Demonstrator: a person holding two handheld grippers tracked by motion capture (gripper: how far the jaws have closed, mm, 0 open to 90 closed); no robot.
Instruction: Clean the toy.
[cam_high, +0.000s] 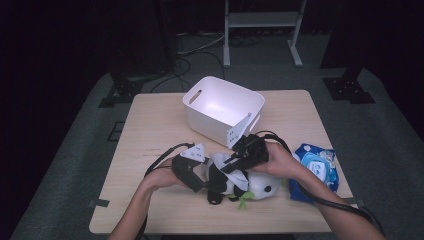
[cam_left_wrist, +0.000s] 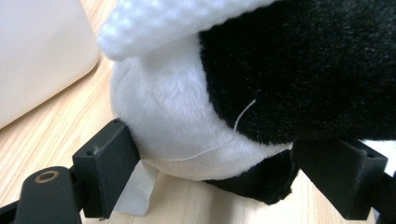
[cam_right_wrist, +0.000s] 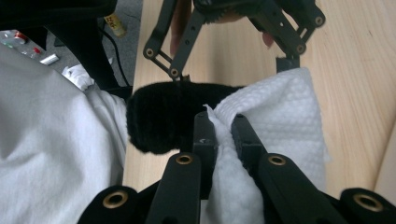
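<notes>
a black-and-white plush panda (cam_high: 252, 186) lies on its side, white wipe (cam_right_wrist: 280, 112) draped over it.

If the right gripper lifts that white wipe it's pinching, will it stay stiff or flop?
The white wipe will probably flop: it already bunches and folds where the right gripper pinches it. It looks thin and quilted, so likely very light. Draped against the panda plush, it may drag across the fur rather than slide cleanly.

The high view looks forward and down from above the person's side onto the whole table (cam_high: 150, 200), while each gripper view peers close along its own jaws, both sharing with it the panda plush (cam_high: 250, 186) (cam_left_wrist: 187, 116) (cam_right_wrist: 163, 116) and the white wipe (cam_right_wrist: 275, 107) (cam_left_wrist: 173, 18).
</notes>
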